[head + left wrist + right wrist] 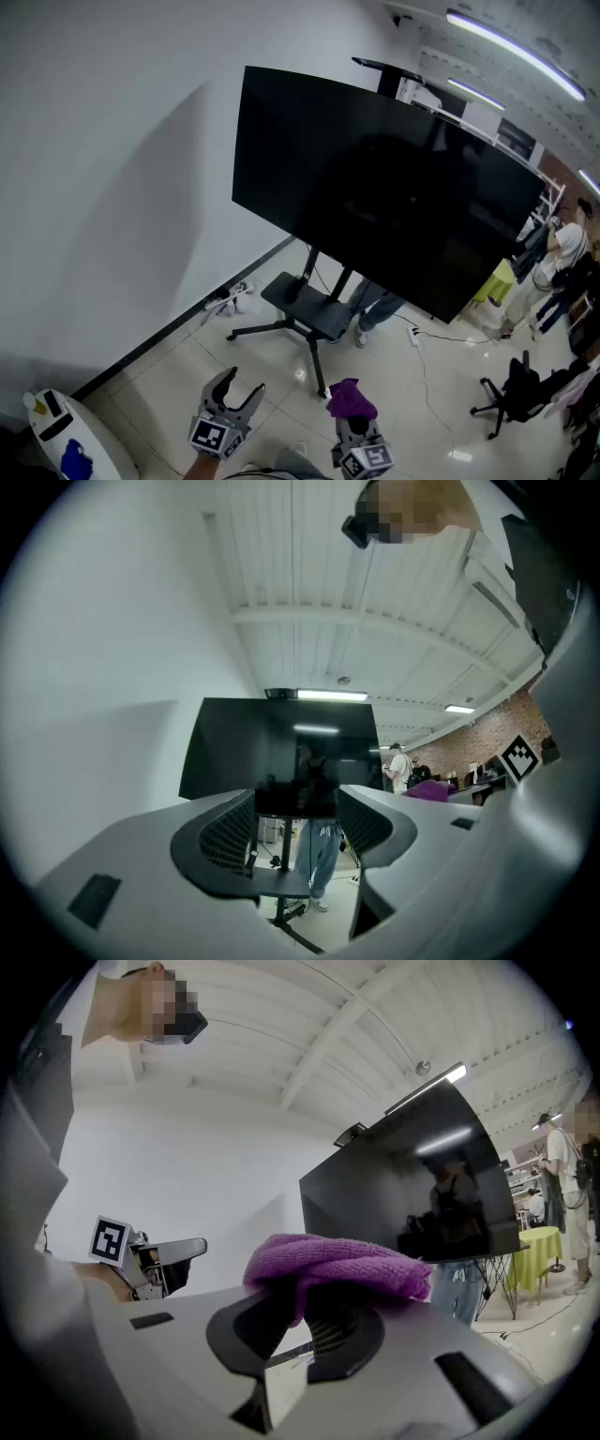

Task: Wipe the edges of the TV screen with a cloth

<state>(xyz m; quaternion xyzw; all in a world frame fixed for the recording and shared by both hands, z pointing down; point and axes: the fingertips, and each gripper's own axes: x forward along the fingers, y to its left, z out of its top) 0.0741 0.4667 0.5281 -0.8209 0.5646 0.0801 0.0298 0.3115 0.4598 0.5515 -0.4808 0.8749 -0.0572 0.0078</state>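
A large black TV screen (384, 187) stands on a wheeled stand (305, 314) against the white wall; it also fills the middle of the left gripper view as the TV screen (281, 747) and shows at the right as the TV screen (403, 1194). My right gripper (352, 412) is low in the head view, shut on a purple cloth (351, 397) that drapes over its jaws, the purple cloth (333, 1265). My left gripper (232, 392) is beside it, open and empty, well short of the screen, its left gripper (295, 832) aimed at the stand.
A person's legs (375, 309) show behind the stand. Cables and a power strip (412, 335) lie on the tiled floor. A black chair base (511, 394) is at right, people (553, 262) stand far right, and a white round object (66, 436) sits bottom left.
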